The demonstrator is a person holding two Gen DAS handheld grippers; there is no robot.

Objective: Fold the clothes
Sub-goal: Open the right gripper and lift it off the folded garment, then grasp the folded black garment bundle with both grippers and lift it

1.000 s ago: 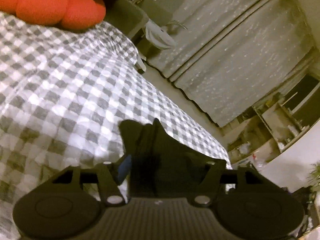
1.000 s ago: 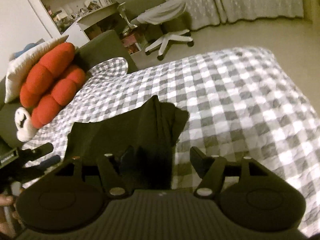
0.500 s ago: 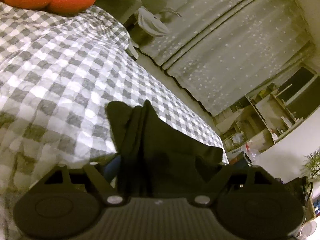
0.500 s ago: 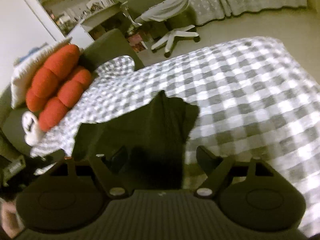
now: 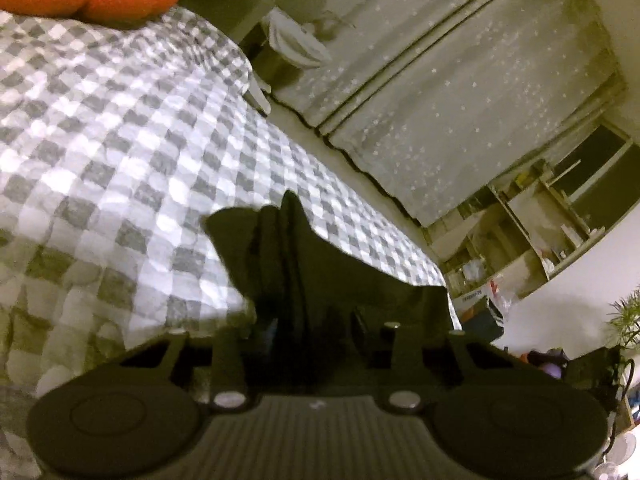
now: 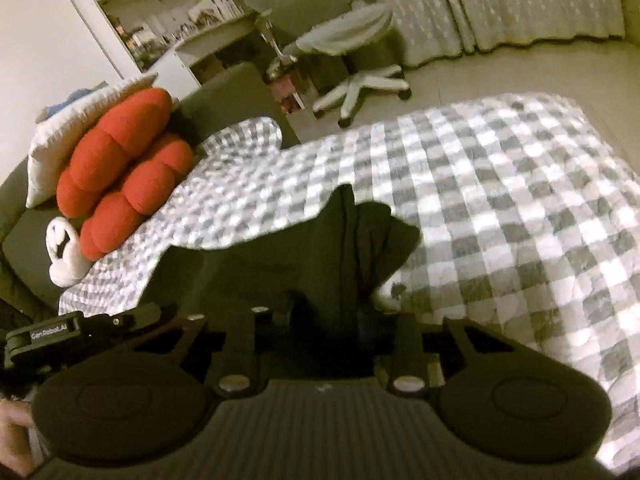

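— Now that both sets of jaws have just been closing, what have they got?

— Each has the dark garment (image 5: 304,264) between its fingers. On the left gripper (image 5: 314,320) the jaws were wider half a second ago and have drawn in round a bunched edge of the cloth. It is too dark there to see the pads press, but the cloth rises in ridges from between them, so I judge it gripped.

— And the right?

— Much the same. The right gripper (image 6: 328,320) stood with its fingers well apart around the garment (image 6: 360,248) a moment back. Now they sit narrow, with the cloth gathered into a peak just ahead of them.

— Where does the garment lie?

— On the checked quilt (image 6: 500,184), near the front edge, stretched between the two grippers. The left one shows at the left edge of the right view. A red cushion (image 6: 120,160) is well apart at the head end.

— So what does the change mean for the fold?

— Both edges look taken up, neither hand has travelled much, and the cloth is still mostly flat. I'd say the pinch is done and the fold itself is not yet made. Next would likely be lifting both held edges over together.
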